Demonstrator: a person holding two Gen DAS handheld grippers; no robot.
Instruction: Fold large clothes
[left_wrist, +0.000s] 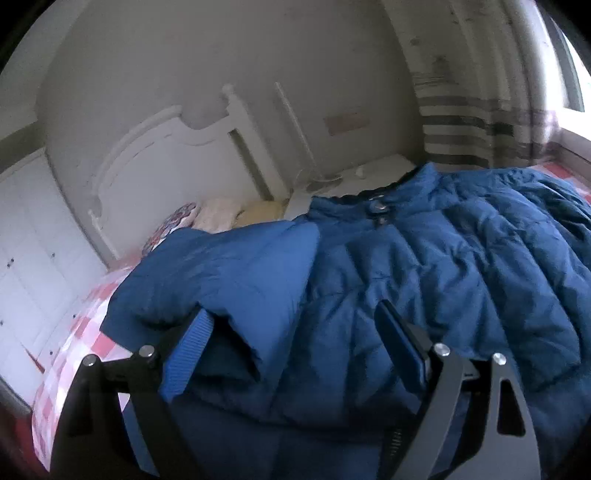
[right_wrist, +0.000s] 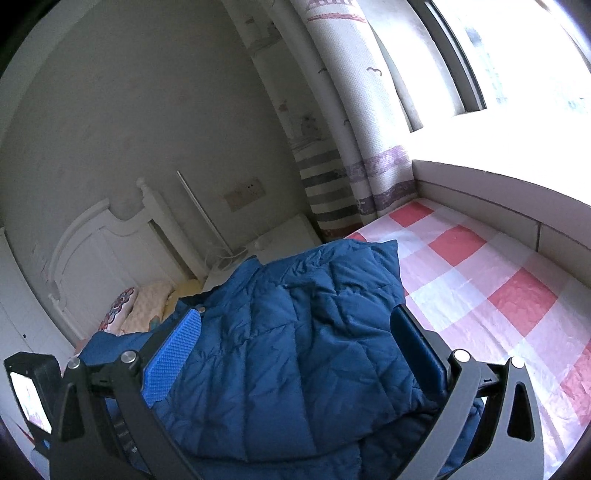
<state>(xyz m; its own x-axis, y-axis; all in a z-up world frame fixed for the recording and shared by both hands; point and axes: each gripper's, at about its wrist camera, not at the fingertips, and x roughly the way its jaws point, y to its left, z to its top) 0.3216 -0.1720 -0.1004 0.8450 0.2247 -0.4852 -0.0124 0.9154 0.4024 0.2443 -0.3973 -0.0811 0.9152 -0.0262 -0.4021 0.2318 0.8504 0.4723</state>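
A blue quilted down jacket (left_wrist: 424, 258) lies on the bed, collar and snap buttons toward the headboard. Its left sleeve (left_wrist: 221, 273) is folded over the front. My left gripper (left_wrist: 295, 332) is open just above the jacket, its jaws wide apart with the sleeve cuff between them. In the right wrist view the jacket (right_wrist: 295, 350) lies with its right side folded inward. My right gripper (right_wrist: 295, 343) is open above it, jaws wide apart and holding nothing.
The bed has a red and white checked sheet (right_wrist: 480, 280). A white headboard (left_wrist: 155, 166) and pillows (left_wrist: 221, 216) are at the far end. A white nightstand (left_wrist: 369, 173), striped curtain (right_wrist: 351, 147) and window ledge (right_wrist: 498, 192) stand beyond. White cabinets (left_wrist: 29, 258) line the left.
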